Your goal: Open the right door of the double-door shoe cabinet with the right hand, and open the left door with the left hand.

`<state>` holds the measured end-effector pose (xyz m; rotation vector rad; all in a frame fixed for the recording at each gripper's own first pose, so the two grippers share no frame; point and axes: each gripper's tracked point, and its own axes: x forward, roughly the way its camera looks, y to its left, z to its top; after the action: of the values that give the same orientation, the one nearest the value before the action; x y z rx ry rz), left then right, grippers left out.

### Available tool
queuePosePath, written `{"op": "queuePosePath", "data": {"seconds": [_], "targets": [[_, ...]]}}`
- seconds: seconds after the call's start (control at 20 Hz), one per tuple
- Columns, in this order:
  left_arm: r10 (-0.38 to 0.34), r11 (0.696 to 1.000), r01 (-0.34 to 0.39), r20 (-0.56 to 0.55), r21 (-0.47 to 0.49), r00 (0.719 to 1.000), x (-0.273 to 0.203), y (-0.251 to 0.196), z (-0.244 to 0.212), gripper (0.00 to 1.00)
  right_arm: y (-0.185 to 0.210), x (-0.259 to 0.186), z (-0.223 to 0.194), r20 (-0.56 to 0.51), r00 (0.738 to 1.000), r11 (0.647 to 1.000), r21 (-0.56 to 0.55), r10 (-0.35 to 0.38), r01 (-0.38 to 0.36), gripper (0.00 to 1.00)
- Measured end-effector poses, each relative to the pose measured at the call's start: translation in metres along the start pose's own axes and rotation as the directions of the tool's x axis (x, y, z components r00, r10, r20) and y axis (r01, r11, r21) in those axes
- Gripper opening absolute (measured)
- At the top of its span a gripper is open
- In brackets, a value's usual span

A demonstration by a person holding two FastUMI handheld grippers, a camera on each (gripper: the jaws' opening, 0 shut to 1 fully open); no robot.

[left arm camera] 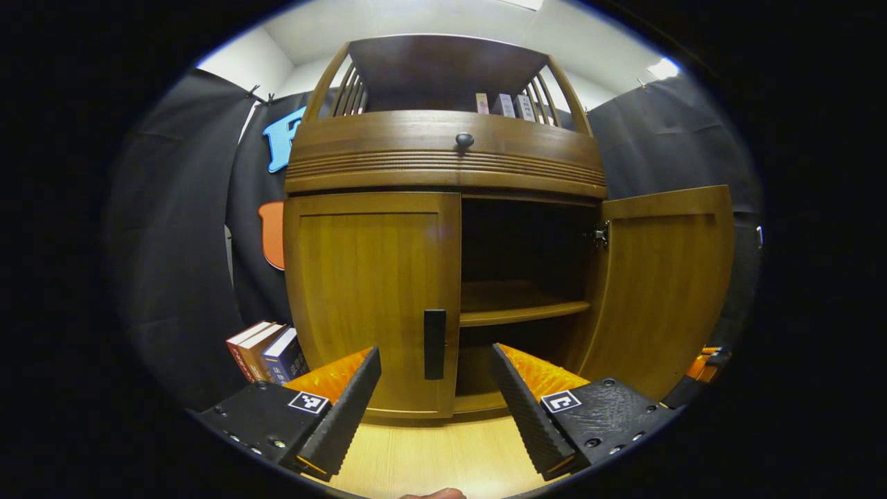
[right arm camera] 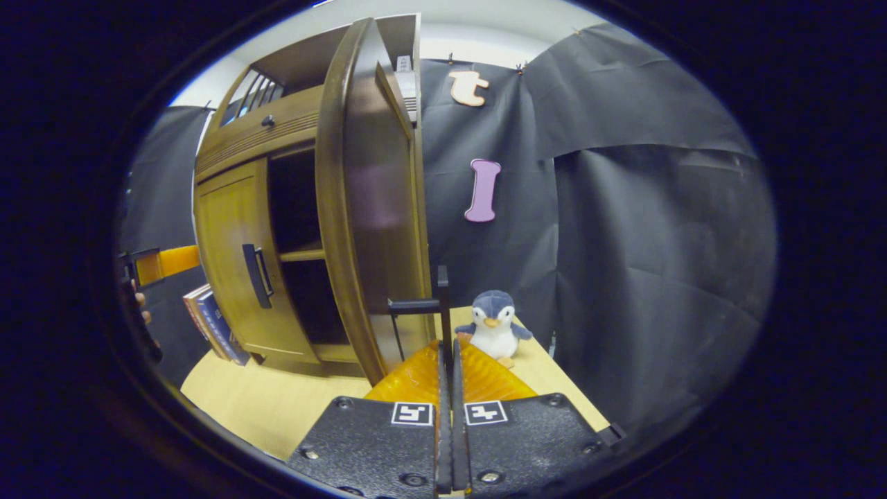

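The wooden shoe cabinet (left arm camera: 443,149) fills the left gripper view. Its left door (left arm camera: 367,291) is closed, with a dark vertical handle (left arm camera: 434,343) at its inner edge. My left gripper (left arm camera: 435,355) is open, lined up with that handle and a short way in front of it. The right door (left arm camera: 665,284) stands swung open, showing a shelf (left arm camera: 520,305). In the right gripper view, my right gripper (right arm camera: 447,350) is shut on the right door's handle (right arm camera: 443,294), with the right door (right arm camera: 360,208) seen edge-on. The left gripper (right arm camera: 156,265) shows at far left, apart from the left door (right arm camera: 232,263).
Several books (left arm camera: 267,350) lean beside the cabinet's left side. A penguin plush (right arm camera: 493,326) sits on the light wood floor (right arm camera: 277,402) behind the open door. A drawer with a round knob (left arm camera: 464,141) tops the doors. Black cloth walls surround the cabinet.
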<state>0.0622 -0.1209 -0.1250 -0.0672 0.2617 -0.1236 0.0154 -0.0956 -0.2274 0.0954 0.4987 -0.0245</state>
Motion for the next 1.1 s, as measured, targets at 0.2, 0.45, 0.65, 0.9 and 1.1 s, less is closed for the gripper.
{"op": "queuePosePath", "data": {"seconds": [0.2, 0.45, 0.65, 0.9, 1.1], "targets": [[-0.01, 1.0, 0.009, -0.023, -0.019, 1.0, 0.023, -0.002, -0.011, 0.95, -0.012, -0.004, -0.001, -0.005, 1.0, 1.0, 0.014, -0.008, 0.008, 0.04], [-0.009, 0.999, 0.007, -0.049, -0.035, 0.999, 0.055, 0.0, -0.024, 0.96, -0.04, -0.012, 0.0, 0.003, 0.998, 0.997, 0.036, -0.065, 0.065, 0.04], [-0.018, 0.999, 0.014, -0.068, -0.053, 0.998, 0.084, 0.0, -0.036, 0.95, -0.049, -0.023, 0.003, 0.018, 0.996, 0.994, 0.066, -0.083, 0.082, 0.04], [0.008, 0.998, -0.014, -0.092, -0.061, 0.996, 0.121, 0.006, -0.05, 0.95, -0.054, -0.044, 0.008, 0.05, 0.993, 0.991, 0.075, -0.111, 0.107, 0.04], [0.012, 0.998, -0.017, -0.088, -0.055, 0.996, 0.136, 0.011, -0.051, 0.95, -0.06, -0.061, 0.011, 0.064, 0.988, 0.985, 0.102, -0.144, 0.137, 0.07]]}}
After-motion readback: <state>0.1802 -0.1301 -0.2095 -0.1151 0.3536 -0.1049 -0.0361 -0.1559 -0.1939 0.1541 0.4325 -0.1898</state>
